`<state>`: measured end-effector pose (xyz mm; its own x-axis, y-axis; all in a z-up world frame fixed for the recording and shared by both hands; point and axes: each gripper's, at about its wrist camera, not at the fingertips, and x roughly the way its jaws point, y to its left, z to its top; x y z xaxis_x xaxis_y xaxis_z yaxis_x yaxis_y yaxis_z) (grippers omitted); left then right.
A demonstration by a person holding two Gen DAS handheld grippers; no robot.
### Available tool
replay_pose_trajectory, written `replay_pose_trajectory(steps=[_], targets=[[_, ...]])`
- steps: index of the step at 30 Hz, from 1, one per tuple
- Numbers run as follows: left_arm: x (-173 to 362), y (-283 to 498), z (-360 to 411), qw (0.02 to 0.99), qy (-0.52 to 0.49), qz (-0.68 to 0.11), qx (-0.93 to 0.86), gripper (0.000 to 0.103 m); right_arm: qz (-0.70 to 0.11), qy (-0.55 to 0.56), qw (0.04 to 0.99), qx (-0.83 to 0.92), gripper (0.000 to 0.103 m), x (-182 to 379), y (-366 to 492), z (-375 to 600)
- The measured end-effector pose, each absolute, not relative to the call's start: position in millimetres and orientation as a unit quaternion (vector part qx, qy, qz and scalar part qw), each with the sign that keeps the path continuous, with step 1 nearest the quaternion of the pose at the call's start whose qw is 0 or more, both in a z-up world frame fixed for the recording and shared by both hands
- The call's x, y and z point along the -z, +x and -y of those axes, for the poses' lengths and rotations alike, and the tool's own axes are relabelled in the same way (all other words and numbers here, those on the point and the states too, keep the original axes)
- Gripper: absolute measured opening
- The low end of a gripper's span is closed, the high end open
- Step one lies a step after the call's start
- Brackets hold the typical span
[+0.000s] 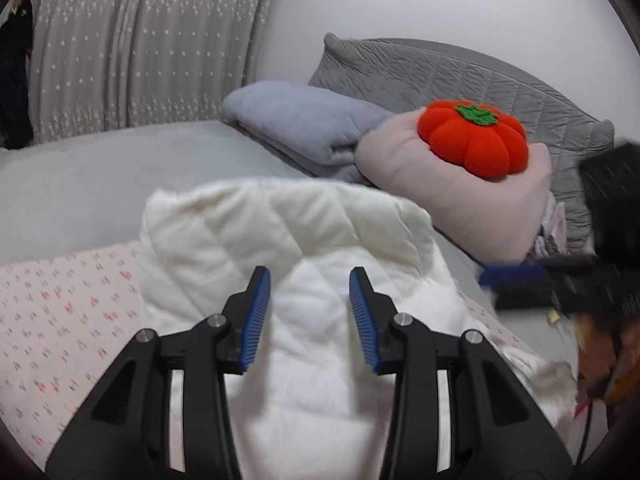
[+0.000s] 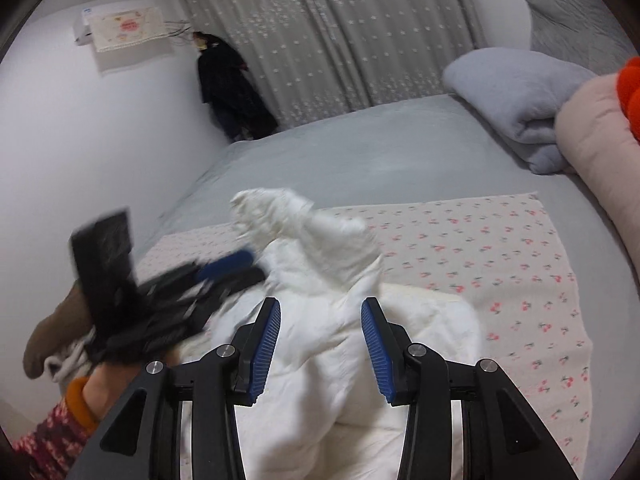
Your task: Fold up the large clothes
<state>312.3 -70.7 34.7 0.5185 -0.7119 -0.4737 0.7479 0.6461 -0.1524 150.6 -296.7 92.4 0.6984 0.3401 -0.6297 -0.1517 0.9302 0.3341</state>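
Observation:
A white quilted garment (image 1: 320, 232) (image 2: 328, 248) lies bunched on a pink floral cloth (image 1: 60, 300) (image 2: 480, 248) spread over the grey bed. In the left wrist view my left gripper (image 1: 310, 272) hovers over it, jaws apart, blue pads bare, with the fabric below the gap. My right gripper (image 2: 320, 304) hangs likewise above the garment's near part, jaws apart and gripping nothing. In the right wrist view the left gripper (image 2: 224, 268) is a blur at the garment's left edge. In the left wrist view the right gripper (image 1: 516, 280) is a blur beyond its right edge.
A red pumpkin cushion (image 1: 472, 136) sits on a pink pillow (image 1: 460, 200), beside a folded grey-blue blanket (image 1: 304, 120) (image 2: 512, 92) and a grey quilted pillow (image 1: 440, 72). Grey curtains (image 2: 340, 20) hang behind the bed. A person's patterned sleeve (image 2: 52, 436) shows at lower left.

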Motion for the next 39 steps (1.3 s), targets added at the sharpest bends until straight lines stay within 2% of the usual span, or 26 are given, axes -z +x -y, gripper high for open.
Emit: replay_pose_trajectory(steps=[4, 5, 7, 10, 12, 13, 14, 15, 16, 18, 20, 23, 33, 36, 39], targets=[[-36, 333, 71, 0.884, 0.055, -0.257, 0.385, 0.042, -0.387, 0.106, 0.907, -0.129, 0.045, -79, 142, 278], [-35, 336, 69, 0.885, 0.053, -0.26, 0.383, 0.042, -0.389, 0.11, 0.906, -0.129, 0.049, -78, 143, 279], [-31, 337, 63, 0.885, 0.048, -0.259, 0.383, 0.042, -0.382, 0.12, 0.909, -0.111, 0.076, -80, 149, 289], [-27, 337, 57, 0.883, 0.042, -0.261, 0.388, 0.042, -0.376, 0.163, 0.906, -0.109, 0.084, -86, 170, 307], [-25, 337, 58, 0.881, 0.041, -0.265, 0.391, 0.042, -0.398, 0.21, 0.881, -0.143, 0.084, -80, 193, 312], [-26, 337, 59, 0.882, 0.042, -0.265, 0.389, 0.042, -0.409, 0.225, 0.872, -0.148, 0.081, -75, 203, 311], [-29, 336, 60, 0.883, 0.041, -0.264, 0.387, 0.042, -0.42, 0.232, 0.864, -0.151, 0.071, -69, 212, 309], [-33, 336, 59, 0.884, 0.037, -0.261, 0.386, 0.042, -0.435, 0.23, 0.856, -0.158, 0.026, -65, 220, 304], [-38, 334, 57, 0.887, 0.032, -0.255, 0.384, 0.042, -0.439, 0.228, 0.854, -0.164, 0.014, -65, 222, 300], [-49, 332, 54, 0.889, 0.022, -0.242, 0.387, 0.042, -0.404, 0.217, 0.87, -0.181, 0.01, -81, 210, 297], [-57, 331, 55, 0.89, 0.021, -0.234, 0.391, 0.042, -0.366, 0.219, 0.882, -0.2, 0.009, -95, 191, 304], [-55, 334, 75, 0.886, 0.042, -0.242, 0.393, 0.042, -0.352, 0.25, 0.885, -0.176, 0.009, -90, 174, 332], [11, 346, 190, 0.842, 0.123, -0.344, 0.396, 0.042, -0.402, 0.314, 0.856, -0.086, 0.01, 7, 145, 410], [37, 338, 212, 0.836, 0.176, -0.356, 0.378, 0.042, -0.42, 0.312, 0.849, -0.077, 0.016, 25, 143, 416], [52, 333, 220, 0.837, 0.195, -0.357, 0.366, 0.042, -0.419, 0.264, 0.868, -0.027, 0.037, 4, 136, 413]])
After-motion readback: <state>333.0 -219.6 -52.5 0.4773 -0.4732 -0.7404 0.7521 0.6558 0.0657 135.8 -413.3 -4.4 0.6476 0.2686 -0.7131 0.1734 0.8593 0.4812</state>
